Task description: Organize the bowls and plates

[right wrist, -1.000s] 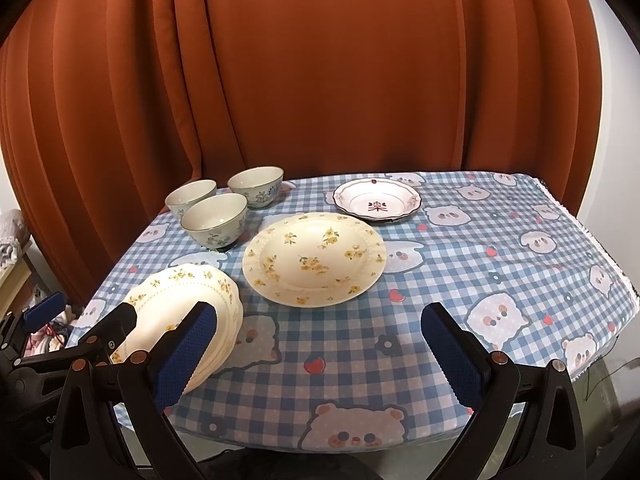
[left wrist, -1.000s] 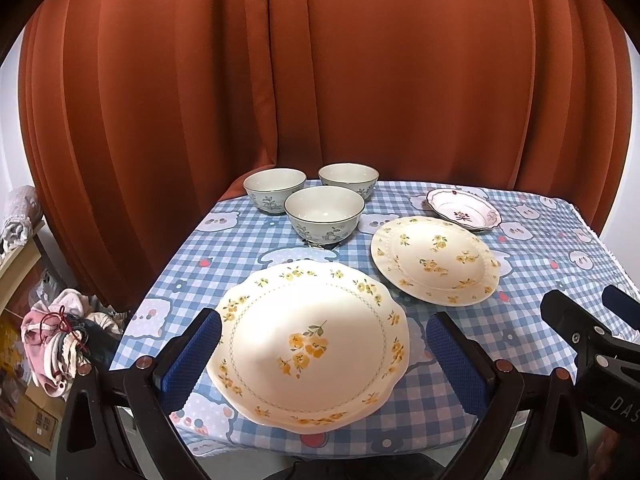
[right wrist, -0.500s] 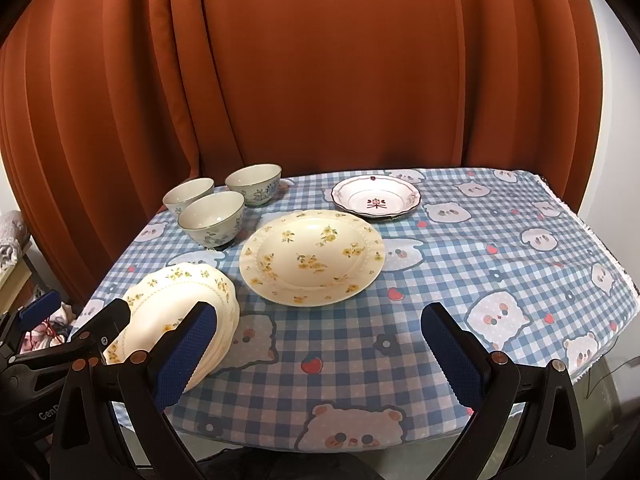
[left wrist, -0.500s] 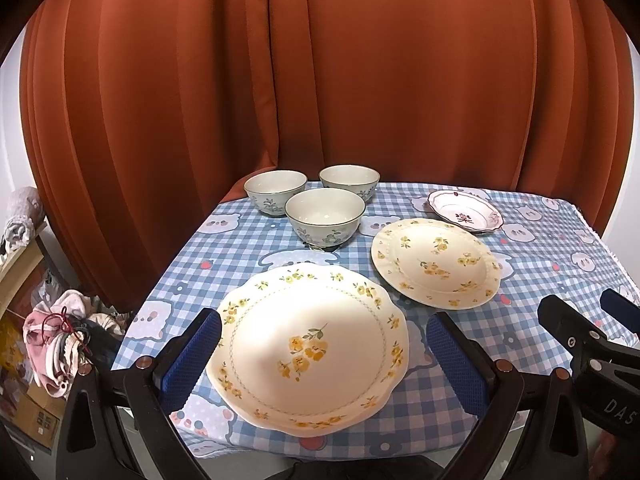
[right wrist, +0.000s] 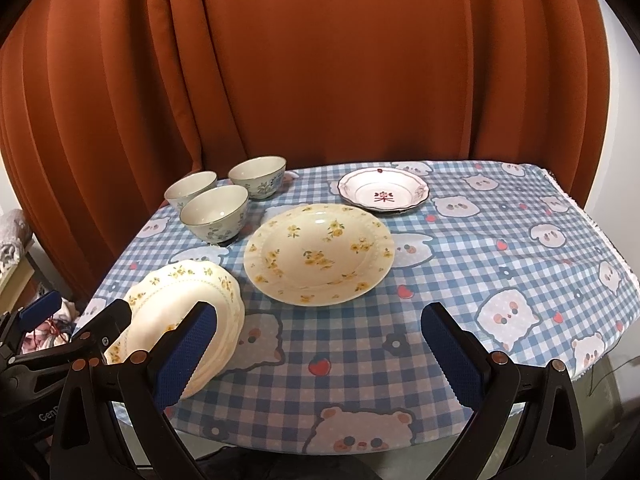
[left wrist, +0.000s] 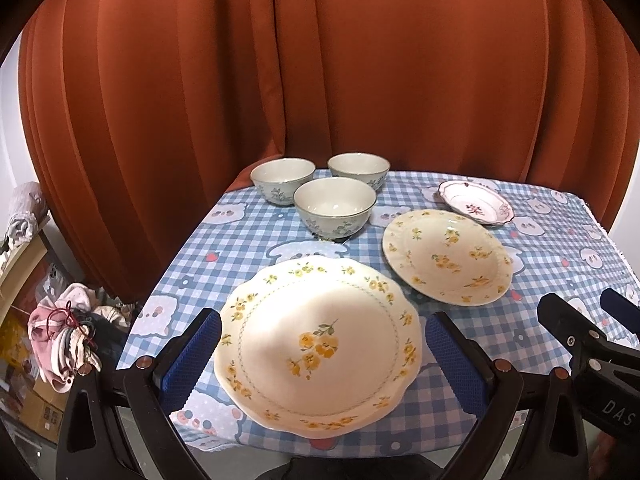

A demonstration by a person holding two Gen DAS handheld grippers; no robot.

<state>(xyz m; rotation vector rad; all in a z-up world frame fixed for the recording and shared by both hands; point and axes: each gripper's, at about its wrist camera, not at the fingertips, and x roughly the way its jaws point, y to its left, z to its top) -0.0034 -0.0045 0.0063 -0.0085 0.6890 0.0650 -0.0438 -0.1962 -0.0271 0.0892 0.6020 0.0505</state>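
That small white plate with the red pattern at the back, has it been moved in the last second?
No. The small white plate with the red pattern keeps its place behind the round yellow-flowered plate.

We see the table (right wrist: 500, 216) w/ a curtain (right wrist: 320, 60) behind it. Three bowls (left wrist: 335, 207) cluster at the far left corner: two at the back side by side, one in front, btwn them. A small plate (right wrist: 383, 190) sits far centre, right of the bowls. A big plate (right wrist: 319, 254) lies just in front of it, mid-table. A scalloped plate (left wrist: 318, 346) sits at the near left edge, left of the big plate, in front of the bowls.
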